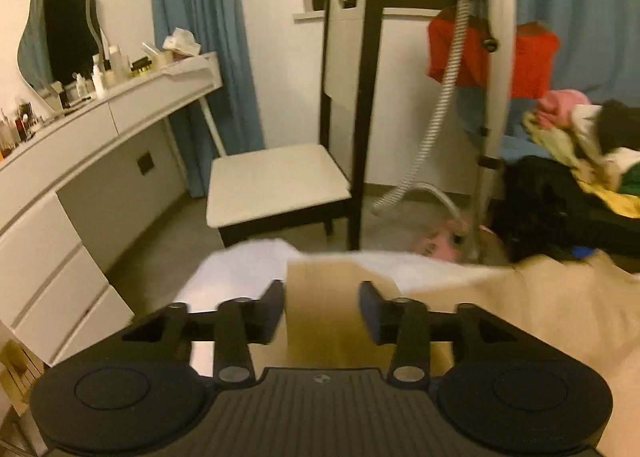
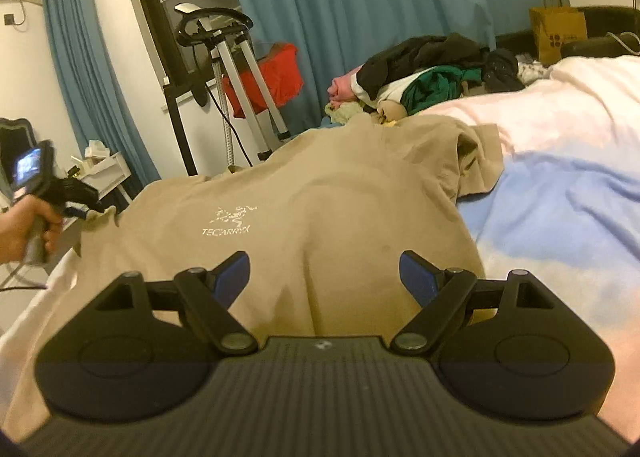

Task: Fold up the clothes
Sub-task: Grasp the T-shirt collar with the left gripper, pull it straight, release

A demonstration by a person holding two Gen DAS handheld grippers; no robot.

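Bed (image 2: 560, 185), tan shirt (image 2: 320, 193), right claw (image 2: 325, 277) agape

The left gripper (image 1: 322, 311) hangs with parted jaws over a tan garment (image 1: 540, 317), facing a white chair (image 1: 276, 181).

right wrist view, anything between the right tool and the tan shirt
Nothing visible does. The right tool sits open just over the tan shirt, bare cloth between its fingers. The clothes pile lies beyond the collar.
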